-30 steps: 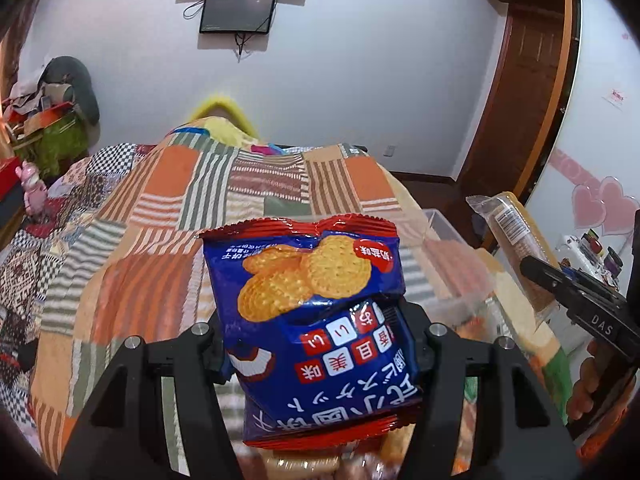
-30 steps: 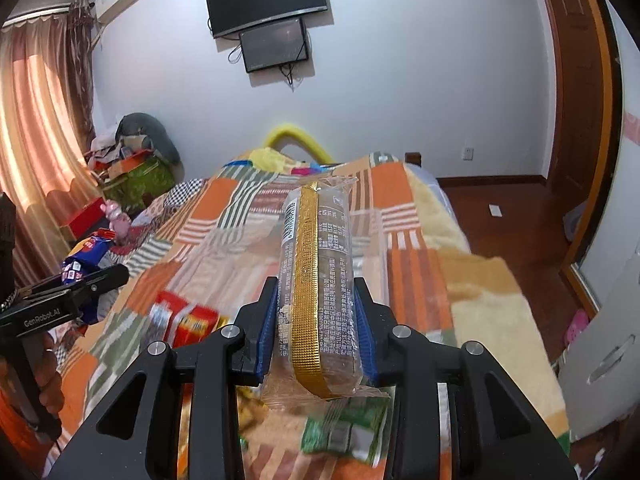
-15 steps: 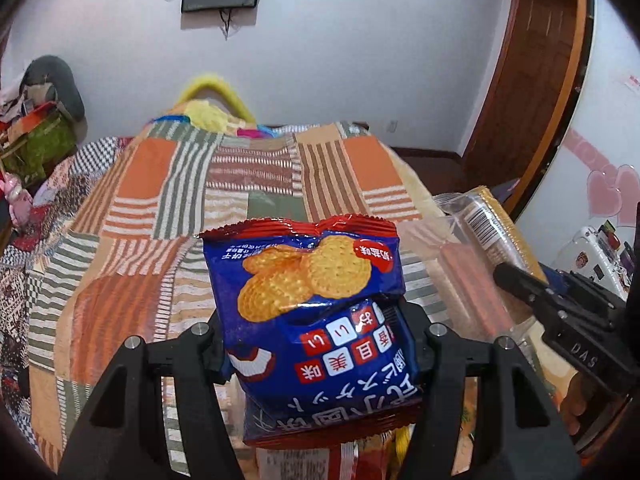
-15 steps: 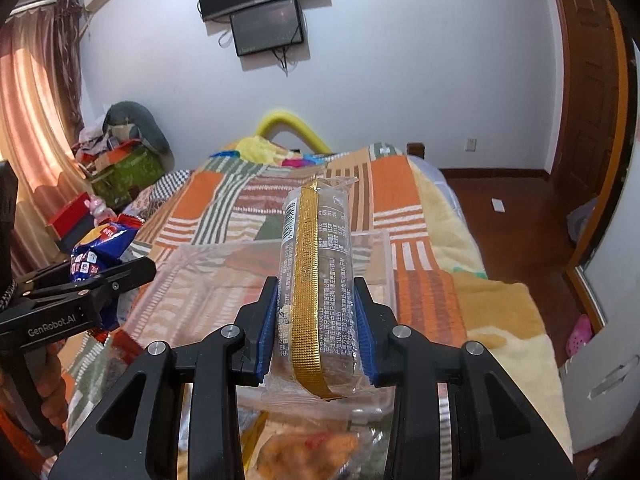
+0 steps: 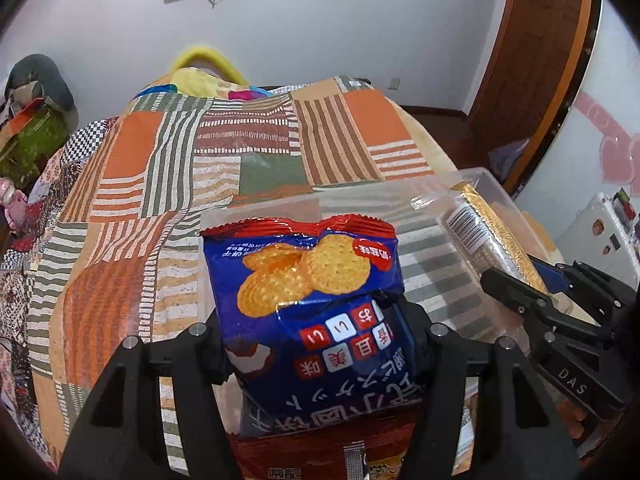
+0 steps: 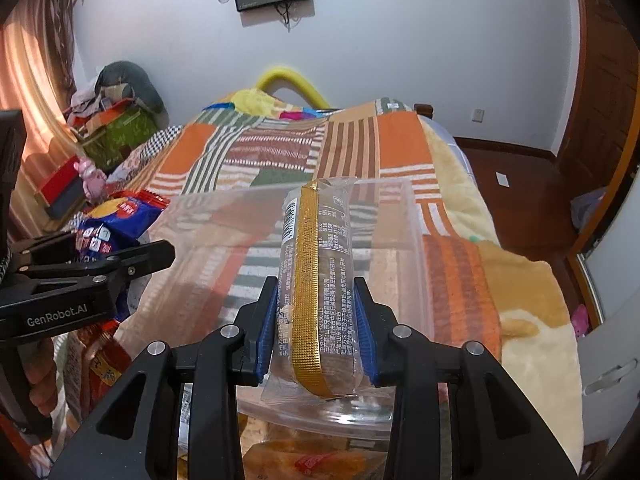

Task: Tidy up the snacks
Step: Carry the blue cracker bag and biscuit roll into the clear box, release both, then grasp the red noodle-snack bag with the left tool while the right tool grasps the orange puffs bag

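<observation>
Fingers clamped: left gripper (image 5: pixel 316 344) on blue biscuit bag (image 5: pixel 312 304), right gripper (image 6: pixel 316 332) on gold-striped pack (image 6: pixel 320 272); clear bin (image 6: pixel 412 216) looks empty (more snacks below)

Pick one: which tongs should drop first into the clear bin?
Right, probably. The right tongs hold the gold-striped cracker sleeve well over the clear plastic bin; the left tongs with the blue biscuit bag hang at its near-left corner.
</observation>
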A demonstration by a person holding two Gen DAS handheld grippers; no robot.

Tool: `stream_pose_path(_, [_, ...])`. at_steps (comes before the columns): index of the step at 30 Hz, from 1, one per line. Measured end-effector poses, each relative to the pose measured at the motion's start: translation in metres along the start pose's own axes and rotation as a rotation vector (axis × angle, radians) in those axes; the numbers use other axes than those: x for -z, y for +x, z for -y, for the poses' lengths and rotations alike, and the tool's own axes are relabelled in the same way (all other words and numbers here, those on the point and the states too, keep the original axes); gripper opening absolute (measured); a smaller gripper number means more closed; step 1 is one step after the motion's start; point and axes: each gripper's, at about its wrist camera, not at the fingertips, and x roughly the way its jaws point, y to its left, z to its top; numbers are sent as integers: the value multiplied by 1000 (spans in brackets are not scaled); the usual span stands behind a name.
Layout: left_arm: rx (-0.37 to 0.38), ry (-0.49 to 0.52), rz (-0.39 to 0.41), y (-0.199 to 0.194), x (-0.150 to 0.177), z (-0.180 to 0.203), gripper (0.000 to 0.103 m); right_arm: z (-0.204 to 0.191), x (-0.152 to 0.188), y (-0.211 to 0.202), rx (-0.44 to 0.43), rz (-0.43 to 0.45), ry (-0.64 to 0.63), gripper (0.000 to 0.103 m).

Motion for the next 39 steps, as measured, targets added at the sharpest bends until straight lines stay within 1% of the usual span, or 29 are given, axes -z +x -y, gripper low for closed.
stream_pose_path(5, [21, -11, -16, 0, 4, 0, 68, -3, 3, -1, 11, -11, -13, 34])
stream_pose_path(11, [17, -17, 4, -16, 9, 0, 71, -3, -2, -23, 3, 40, -20, 34])
stream_pose_path(13, [16, -6, 21, -23, 8, 2, 75, -1, -2, -30, -8, 52, -13, 34])
stream_pose_path(15, [-4, 12, 54, -32, 7, 5, 89, 0, -2, -37, -18, 67, -1, 34])
stream_pose_path(17, [-28, 24, 90, -40, 5, 6, 93, 0, -1, -43, -19, 81, 5, 36])
stream_pose_path(19, [-35, 23, 97, -45, 3, 7, 93, 1, -1, -50, -17, 95, 7, 38])
stream_pose_path(23, [-8, 6, 99, -58, 7, 4, 93, 1, 2, -61, -13, 112, 4, 38])
stream_pose_path(24, [-10, 8, 102, -62, 11, 3, 93, 1, 3, -63, -13, 117, 4, 39])
stream_pose_path(26, [-13, 13, 106, -69, 19, 2, 93, 1, 6, -67, -14, 122, 3, 43])
stream_pose_path(29, [-23, 28, 103, -78, 38, 0, 94, 2, 13, -73, -8, 130, 1, 47])
stream_pose_path(31, [-22, 30, 91, -80, 49, -1, 94, 3, 19, -75, 6, 129, -8, 49])
stream_pose_path(32, [-17, 29, 80, -79, 57, -2, 95, 3, 22, -75, 8, 127, -9, 51])
stream_pose_path(35, [-10, 24, 57, -79, 75, -3, 96, 3, 31, -74, 7, 109, -6, 55])
stream_pose_path(39, [-36, 43, 58, -77, 98, 4, 100, 3, 46, -67, 16, 78, -5, 57])
